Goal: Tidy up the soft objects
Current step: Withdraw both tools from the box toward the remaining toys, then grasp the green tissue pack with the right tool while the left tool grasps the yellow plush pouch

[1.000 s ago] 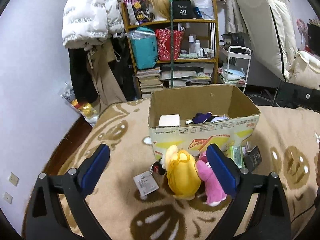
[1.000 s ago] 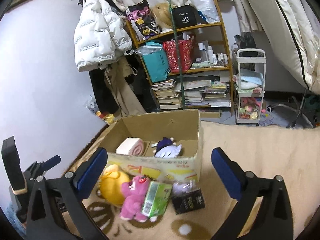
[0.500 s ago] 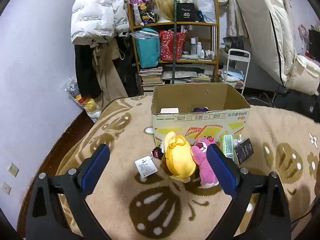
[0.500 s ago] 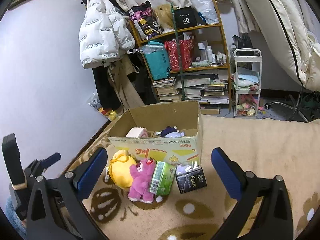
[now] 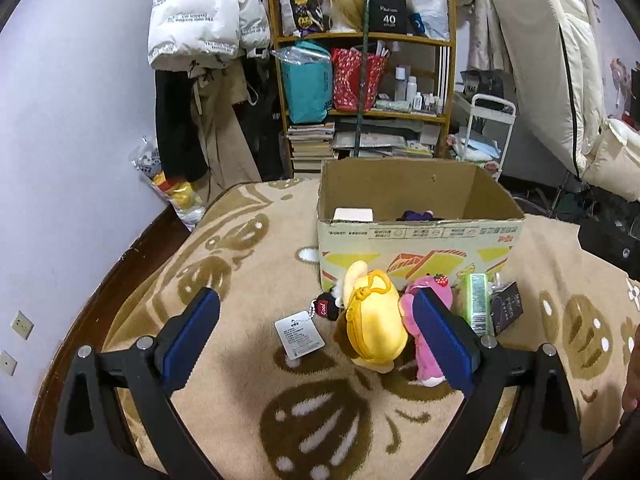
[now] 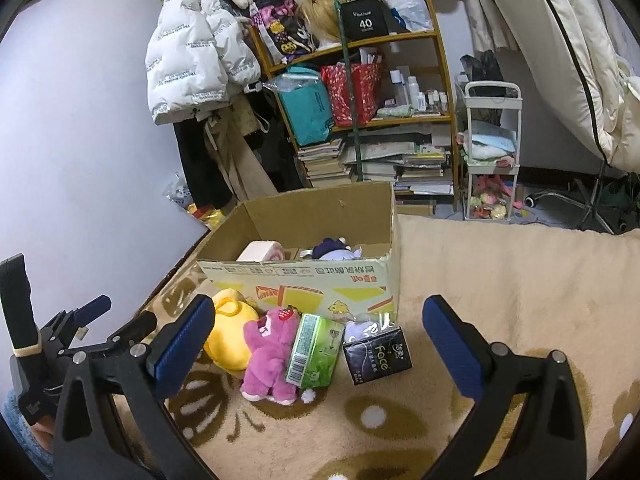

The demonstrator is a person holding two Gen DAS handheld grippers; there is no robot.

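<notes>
Both grippers hang over a beige carpet (image 6: 500, 280) patterned with brown swirls and white dots, and the floor is busy. The left gripper (image 5: 316, 336) has its blue pads spread wide with nothing between them; the right gripper (image 6: 316, 340) is just as wide apart and empty too.

Centre stage, an open cardboard box (image 6: 304, 280) sits on the carpet. Inside it, a pink-and-white roll cushion (image 6: 260, 251) on the left and a dark purple plush (image 6: 334, 249) beside it.

Lined up along the box's near wall: a yellow plush (image 6: 232, 336) on the far left with a paper tag (image 5: 299, 337) lying flat on the carpet next to it, then a pink plush bear (image 6: 270, 354) pressed against it, then a green tissue pack (image 6: 314, 350), then a black tissue pack (image 6: 378, 356) on the right.

Far side of the room, a wooden shelf (image 6: 400, 120) crammed with bags, bottles and stacked books. A white puffer jacket (image 6: 192, 52) hangs on the left over darker coats against the pale wall. A small white trolley (image 6: 492, 148) stands right of the shelf, and a cream mattress (image 6: 568, 40) leans at far right.
</notes>
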